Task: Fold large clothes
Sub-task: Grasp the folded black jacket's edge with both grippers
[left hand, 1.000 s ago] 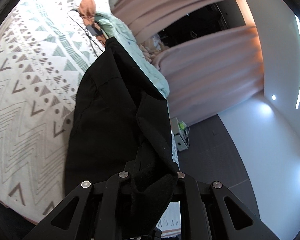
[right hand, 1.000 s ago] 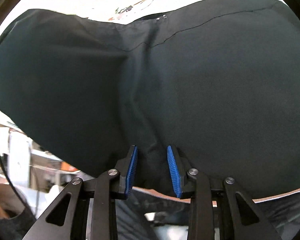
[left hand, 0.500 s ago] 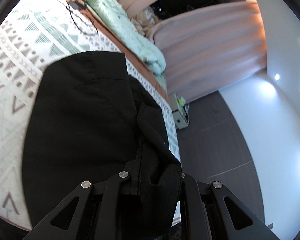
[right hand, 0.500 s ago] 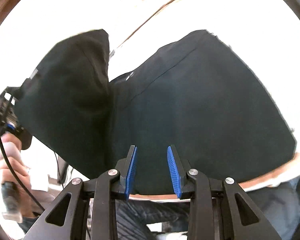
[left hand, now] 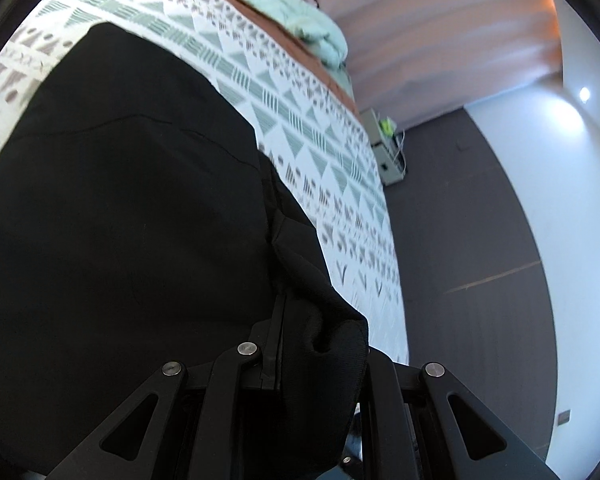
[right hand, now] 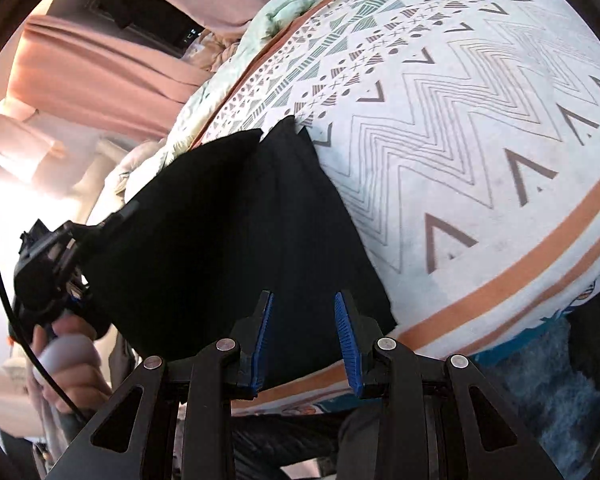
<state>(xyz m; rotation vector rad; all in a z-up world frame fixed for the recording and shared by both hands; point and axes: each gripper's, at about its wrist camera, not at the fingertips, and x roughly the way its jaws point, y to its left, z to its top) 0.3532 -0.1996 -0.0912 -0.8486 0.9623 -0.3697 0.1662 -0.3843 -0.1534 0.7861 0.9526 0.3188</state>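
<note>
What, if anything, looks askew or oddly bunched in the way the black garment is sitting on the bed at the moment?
The black garment lies diagonally across the patterned bedspread. At the left gripper its edge is wadded into a thick lump instead of lying flat.

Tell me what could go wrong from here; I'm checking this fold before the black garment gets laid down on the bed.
1. The left gripper clamps a thick bunched wad of the black garment; laid down like this, the corner may crease.
2. The right gripper shows blue pads apart with little cloth between them; its hold may slip.
3. The garment hangs near the patterned bedspread's edge and could slide off.
</note>
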